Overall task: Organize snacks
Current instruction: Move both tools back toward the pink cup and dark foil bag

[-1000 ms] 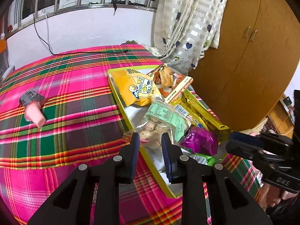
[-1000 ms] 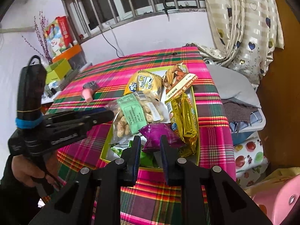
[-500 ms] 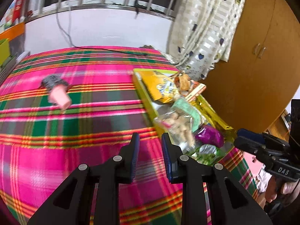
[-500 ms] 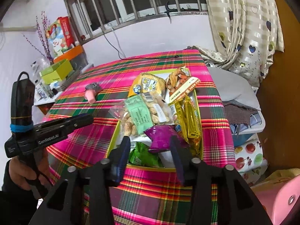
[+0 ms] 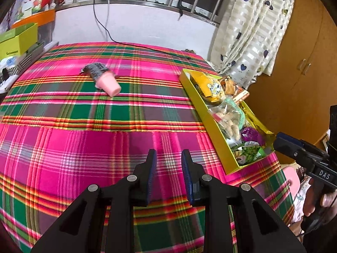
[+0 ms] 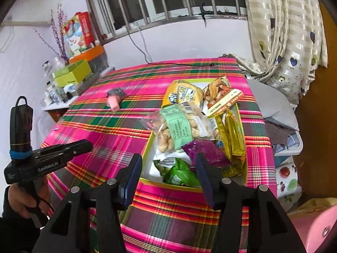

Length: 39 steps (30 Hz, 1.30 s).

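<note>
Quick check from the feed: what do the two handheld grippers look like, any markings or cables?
Both are black plastic pistol-grip tools with two flat fingers faced in ribbed blue pads. The left gripper reads "GenRobot.AI" on its side, with a blue band and a cable loop on its upright black block. The right gripper is marked "DAS". The person's sleeves are dark.

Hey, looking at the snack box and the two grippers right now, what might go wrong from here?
1. The snack box sits close to the table's right edge; a push could slide it off.
2. The peanut bag overhangs the box's left wall and may spill out.
3. The right gripper, jaws just opened and empty, hangs over the crowded green packet and purple packet; it might catch both.
</note>
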Tool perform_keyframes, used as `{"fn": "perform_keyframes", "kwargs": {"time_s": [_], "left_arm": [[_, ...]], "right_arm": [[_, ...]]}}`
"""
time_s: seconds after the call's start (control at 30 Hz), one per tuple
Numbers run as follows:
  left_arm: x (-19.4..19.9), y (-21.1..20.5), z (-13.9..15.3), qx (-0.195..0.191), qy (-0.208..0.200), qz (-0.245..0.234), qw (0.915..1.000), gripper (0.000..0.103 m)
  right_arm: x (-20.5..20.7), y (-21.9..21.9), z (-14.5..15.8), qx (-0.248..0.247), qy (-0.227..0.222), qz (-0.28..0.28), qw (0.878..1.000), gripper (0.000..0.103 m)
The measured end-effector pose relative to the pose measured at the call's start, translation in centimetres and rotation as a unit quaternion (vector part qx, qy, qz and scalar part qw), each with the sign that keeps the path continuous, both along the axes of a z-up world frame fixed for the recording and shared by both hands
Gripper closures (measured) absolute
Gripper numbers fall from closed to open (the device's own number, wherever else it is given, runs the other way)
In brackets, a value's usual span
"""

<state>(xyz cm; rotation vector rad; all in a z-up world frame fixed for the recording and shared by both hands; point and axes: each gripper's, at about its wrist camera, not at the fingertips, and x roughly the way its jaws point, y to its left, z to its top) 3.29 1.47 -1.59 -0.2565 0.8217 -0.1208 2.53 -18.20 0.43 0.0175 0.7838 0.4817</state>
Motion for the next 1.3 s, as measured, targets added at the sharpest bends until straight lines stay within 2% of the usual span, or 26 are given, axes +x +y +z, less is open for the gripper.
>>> {"fn": "perform_keyframes", "kwargs": {"time_s": [0.3, 0.47, 0.8, 1.17, 1.3], "left_arm": [[-1.0, 1.0, -0.4, -0.01, 0.003, 0.009, 0.9999, 0.078], [-1.3, 2.0, -0.6, -0.017, 0.004, 0.019, 0.9997, 0.078], [-2.5, 5.5, -0.8, -0.031, 0.0, 0.057, 0.9979, 0.078], [-3.3, 9.3, -1.4, -0.049, -0.003, 0.094, 0.9944, 0.078], [-3.5, 10.6, -1.8, -0.055, -0.002, 0.104, 0.9931, 0.078]], "right_arm": [[-0.6, 1.3, 0.3, -0.001, -0.022, 0.02, 1.0, 0.052], [-0.9, 2.7, 0.4, -0.005, -0.04, 0.049, 0.998, 0.052], [0.2, 8.6, -1.1, -0.022, -0.008, 0.112, 0.993, 0.052], [4.2, 14.6, -2.0, -0.033, 0.018, 0.136, 0.99, 0.052], [5.9, 17.6, -2.5, -0.054, 0.019, 0.152, 0.987, 0.052]]}}
